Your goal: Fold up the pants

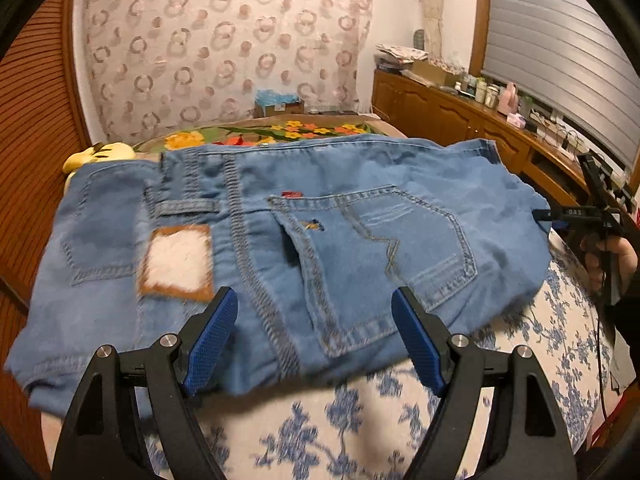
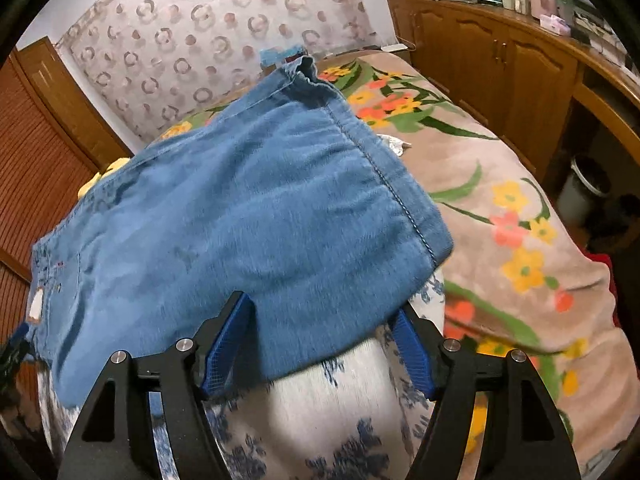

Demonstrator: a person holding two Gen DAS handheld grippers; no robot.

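Jeans: folded, long axis running left to right across the left wrist view, waistband and back pockets at the left, folded legs to the right.
Place: on a white bedcover with blue flowers, beside a floral blanket.
Room: patterned curtain, wooden cabinets.
Label: brown-edged waist patch, writing unreadable.
Left gripper: jaws apart, holding nothing.
Right gripper: jaws apart, the denim edge lying loose between them.
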